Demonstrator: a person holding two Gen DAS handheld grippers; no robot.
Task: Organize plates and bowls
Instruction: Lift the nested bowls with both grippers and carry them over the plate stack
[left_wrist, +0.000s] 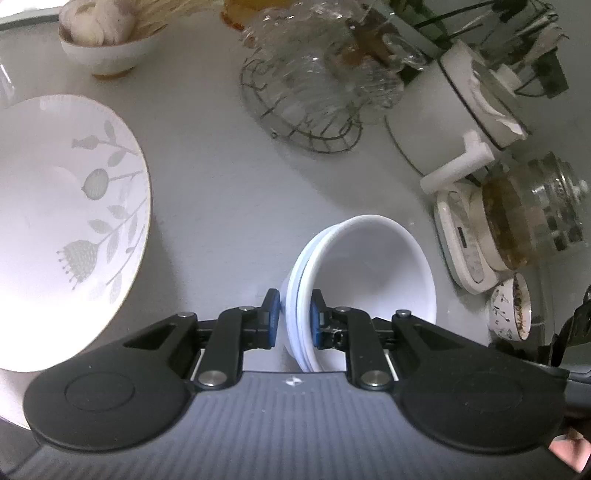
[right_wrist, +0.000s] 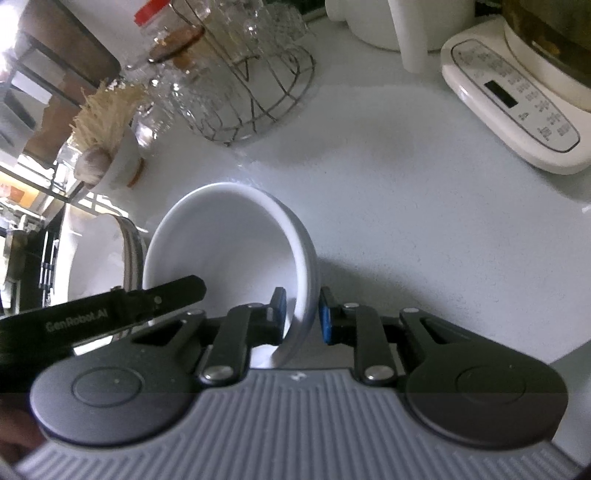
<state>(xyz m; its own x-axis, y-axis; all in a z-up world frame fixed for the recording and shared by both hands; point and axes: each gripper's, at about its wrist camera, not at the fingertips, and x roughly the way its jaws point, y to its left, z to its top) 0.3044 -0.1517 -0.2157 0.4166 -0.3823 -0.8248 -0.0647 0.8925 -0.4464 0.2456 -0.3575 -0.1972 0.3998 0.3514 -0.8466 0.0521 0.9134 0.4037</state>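
A stack of white bowls (left_wrist: 369, 266) rests tilted on the white counter (left_wrist: 221, 184). My left gripper (left_wrist: 294, 306) is shut on the stack's near rim, one blue pad outside and one inside. In the right wrist view my right gripper (right_wrist: 302, 306) is shut on the rim of a white bowl (right_wrist: 229, 240), apparently the same stack's opposite side. A black finger (right_wrist: 177, 290) of the left gripper reaches over that bowl's left rim. A large white bowl with grey flower print (left_wrist: 55, 221) stands to the left, with part of it showing as a big white bowl (right_wrist: 99, 251).
A wire basket of glasses (left_wrist: 306, 103) stands at the back, with a white pot (left_wrist: 443, 125) and a glass kettle on its base (left_wrist: 532, 214) to the right. A small patterned cup (left_wrist: 509, 310) sits near the stack. A small bowl of garlic (left_wrist: 103, 40) is at the back left.
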